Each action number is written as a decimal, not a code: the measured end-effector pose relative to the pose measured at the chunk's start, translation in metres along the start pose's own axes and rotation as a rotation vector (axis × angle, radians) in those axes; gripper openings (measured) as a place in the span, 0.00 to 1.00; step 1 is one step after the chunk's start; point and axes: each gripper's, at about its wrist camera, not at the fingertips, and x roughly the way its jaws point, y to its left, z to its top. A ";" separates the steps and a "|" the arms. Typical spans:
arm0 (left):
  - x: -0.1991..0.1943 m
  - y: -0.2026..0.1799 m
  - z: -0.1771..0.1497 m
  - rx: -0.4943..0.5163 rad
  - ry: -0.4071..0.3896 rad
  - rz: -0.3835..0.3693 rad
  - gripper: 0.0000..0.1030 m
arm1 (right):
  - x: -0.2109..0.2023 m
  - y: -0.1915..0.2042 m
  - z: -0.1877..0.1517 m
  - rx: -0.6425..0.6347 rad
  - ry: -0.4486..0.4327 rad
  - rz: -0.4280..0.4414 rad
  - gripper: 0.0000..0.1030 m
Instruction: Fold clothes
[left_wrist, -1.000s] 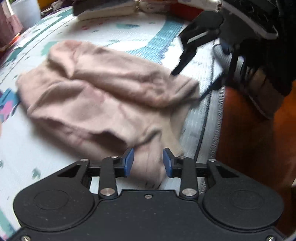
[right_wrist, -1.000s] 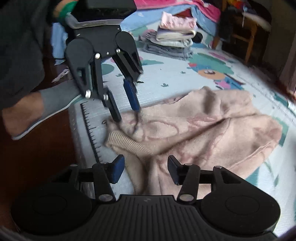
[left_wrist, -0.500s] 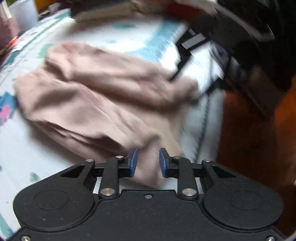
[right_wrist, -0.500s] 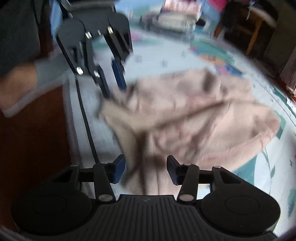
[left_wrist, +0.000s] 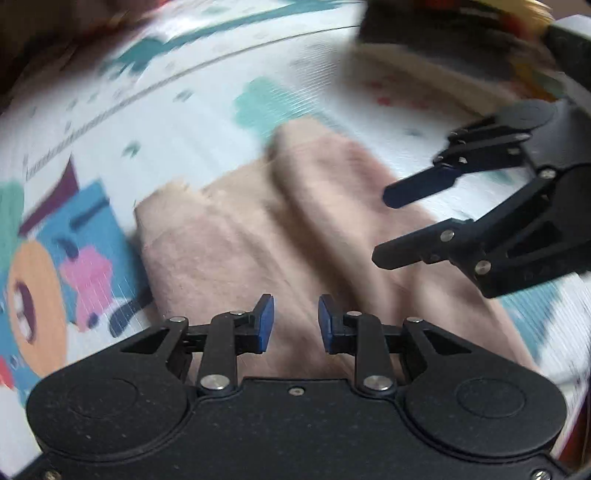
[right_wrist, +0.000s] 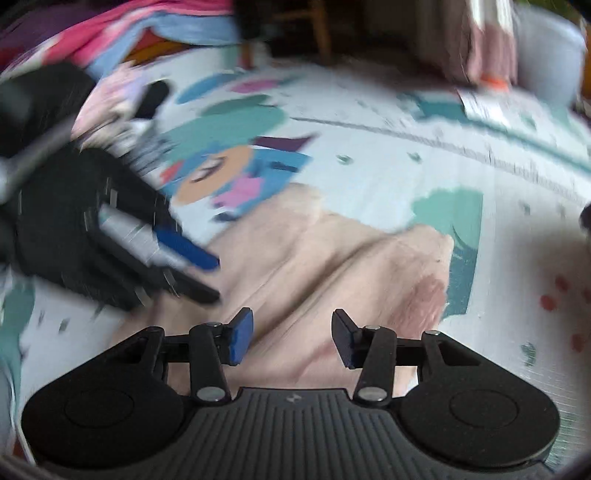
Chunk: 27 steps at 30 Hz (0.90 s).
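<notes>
Though blurred by motion, sprawled across play mat (left_wrist: 184, 110): pink garment (left_wrist: 240, 240); left gripper (left_wrist: 295, 314) at six o'clock, grip unclear; right gripper (left_wrist: 380, 227) at three o'clock, fingers parted.

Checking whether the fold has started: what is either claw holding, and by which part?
Cannot be told. The pink garment's near edge lies inside the left claw and the right claw, but blur hides whether they pinch it.

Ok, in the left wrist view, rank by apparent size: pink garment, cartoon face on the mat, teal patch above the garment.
1. pink garment
2. cartoon face, partly cut off at the edge
3. teal patch, though motion blur and distance make these two unsure
</notes>
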 end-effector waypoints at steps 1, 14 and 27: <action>0.007 0.004 -0.001 -0.040 0.003 0.004 0.24 | 0.013 -0.007 0.006 0.030 0.027 -0.010 0.47; 0.008 0.007 0.002 -0.180 -0.062 -0.080 0.03 | 0.052 -0.012 0.008 0.118 0.075 -0.023 0.26; -0.010 0.032 -0.040 -0.173 -0.101 -0.211 0.24 | 0.058 -0.013 0.006 0.151 0.034 -0.005 0.10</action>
